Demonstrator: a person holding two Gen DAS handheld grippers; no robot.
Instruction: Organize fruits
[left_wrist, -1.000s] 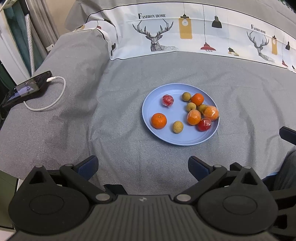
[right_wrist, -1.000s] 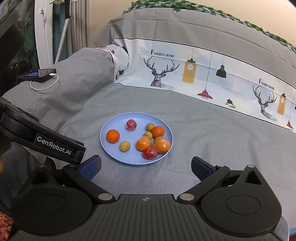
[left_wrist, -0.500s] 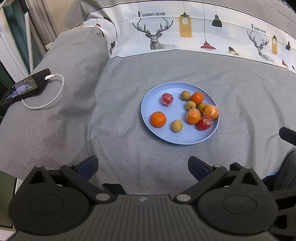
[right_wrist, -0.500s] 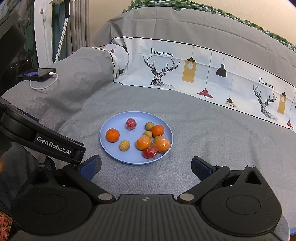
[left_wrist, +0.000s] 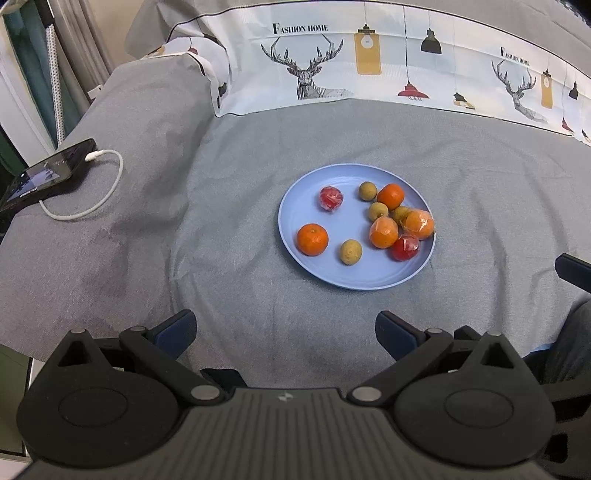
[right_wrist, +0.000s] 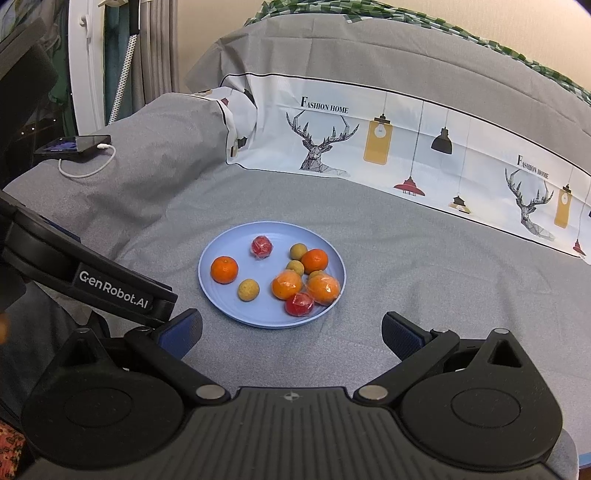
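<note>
1. Hovering short of the blue plate, both grippers: left gripper with jaws spread wide and nothing between them, right gripper likewise spread and empty, each well apart from the fruit.
2. Lying on the grey bed cover, not on a bench, with every visible fruit inside its rim and none seen loose on the cloth.
3. Holding, on the left side: one bare orange, a wrapped red fruit and a small tan fruit, each standing apart from the others.
4. Holding, on the right side, a tight cluster: a second bare orange, three more small tan fruits, two oranges in clear wrap and a second wrapped red fruit, several touching.
5. Judging the step: fits either a gathering of fruit already ended, since all of it sits on the plate, or a sorting by kind yet to come, since the kinds lie mixed; cannot be settled from this moment.
6. Judging what any grasp here would call for: a light squeeze, round fruit being apt to roll on the smooth plate and the wrap apt to slip; within the cluster, little room for fingers without nudging neighbours.
7. Lying well off to the far left, clear of the plate: a phone with its white cable.
</note>
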